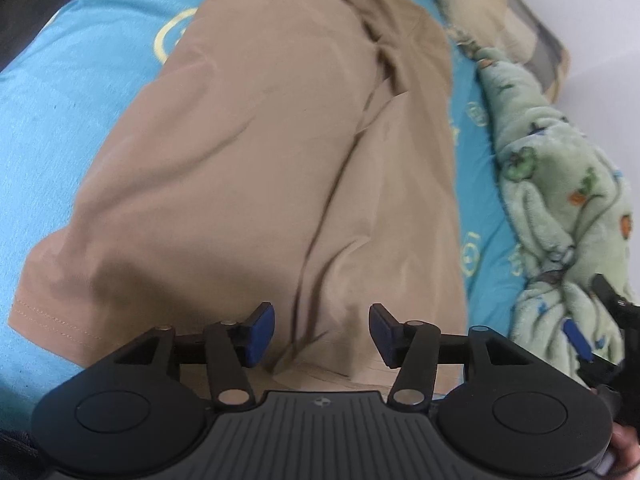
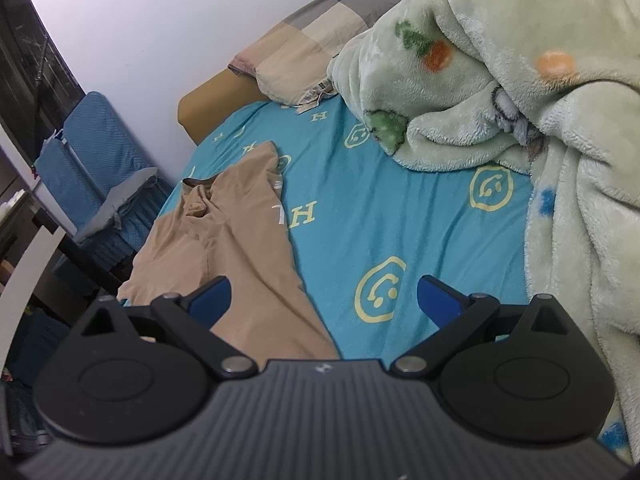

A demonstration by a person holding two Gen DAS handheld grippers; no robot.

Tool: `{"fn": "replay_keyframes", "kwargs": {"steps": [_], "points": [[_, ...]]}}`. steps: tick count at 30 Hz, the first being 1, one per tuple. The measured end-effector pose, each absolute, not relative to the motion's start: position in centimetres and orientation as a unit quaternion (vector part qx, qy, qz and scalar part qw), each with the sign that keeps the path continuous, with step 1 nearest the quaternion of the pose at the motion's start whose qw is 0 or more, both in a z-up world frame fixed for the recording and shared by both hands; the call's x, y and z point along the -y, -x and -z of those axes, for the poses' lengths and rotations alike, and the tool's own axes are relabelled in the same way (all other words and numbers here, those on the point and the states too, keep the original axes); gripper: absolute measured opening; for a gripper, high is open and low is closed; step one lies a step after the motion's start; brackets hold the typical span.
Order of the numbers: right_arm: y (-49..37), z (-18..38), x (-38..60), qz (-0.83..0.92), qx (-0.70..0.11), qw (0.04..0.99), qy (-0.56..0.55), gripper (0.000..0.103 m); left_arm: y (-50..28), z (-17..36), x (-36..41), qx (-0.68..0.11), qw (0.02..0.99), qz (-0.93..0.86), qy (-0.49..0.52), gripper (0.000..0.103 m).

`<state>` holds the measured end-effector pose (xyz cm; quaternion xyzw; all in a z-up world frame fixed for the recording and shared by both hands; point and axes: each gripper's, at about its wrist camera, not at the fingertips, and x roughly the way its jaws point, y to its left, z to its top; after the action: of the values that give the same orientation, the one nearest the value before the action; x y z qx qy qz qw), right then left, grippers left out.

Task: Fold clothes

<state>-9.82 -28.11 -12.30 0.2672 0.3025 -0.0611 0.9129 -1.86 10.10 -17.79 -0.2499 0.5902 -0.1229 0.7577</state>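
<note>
On the blue bed sheet [image 2: 420, 216] the tan garment [image 1: 256, 168] lies long from near to far, half folded we judge, so we next need its near hem, with both the left gripper [image 1: 322, 336] and right gripper [image 2: 324, 300] apart and empty, open sheet between garment and green blanket [image 2: 520, 80].

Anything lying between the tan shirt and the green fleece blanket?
No, only bare blue bedsheet separates the tan shirt from the green fleece blanket. The right wrist view shows it best.
</note>
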Motion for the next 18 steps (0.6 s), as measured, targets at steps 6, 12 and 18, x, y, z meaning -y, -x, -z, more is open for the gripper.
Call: {"fn": "replay_keyframes", "kwargs": {"steps": [6, 12, 18], "points": [[9.7, 12.7, 27.7, 0.055, -0.316, 0.910, -0.264, 0.101, 1.9, 17.8, -9.6, -0.579, 0.765, 0.142, 0.244, 0.025], [9.3, 14.1, 28.0, 0.030, -0.344, 0.882, -0.319, 0.101, 3.2, 15.6, -9.0, -0.530, 0.778, 0.215, 0.260, 0.004], [9.4, 14.4, 27.8, 0.018, -0.354, 0.872, -0.337, 0.101, 4.3, 13.1, -8.1, -0.460, 0.774, 0.306, 0.310, 0.004]]}}
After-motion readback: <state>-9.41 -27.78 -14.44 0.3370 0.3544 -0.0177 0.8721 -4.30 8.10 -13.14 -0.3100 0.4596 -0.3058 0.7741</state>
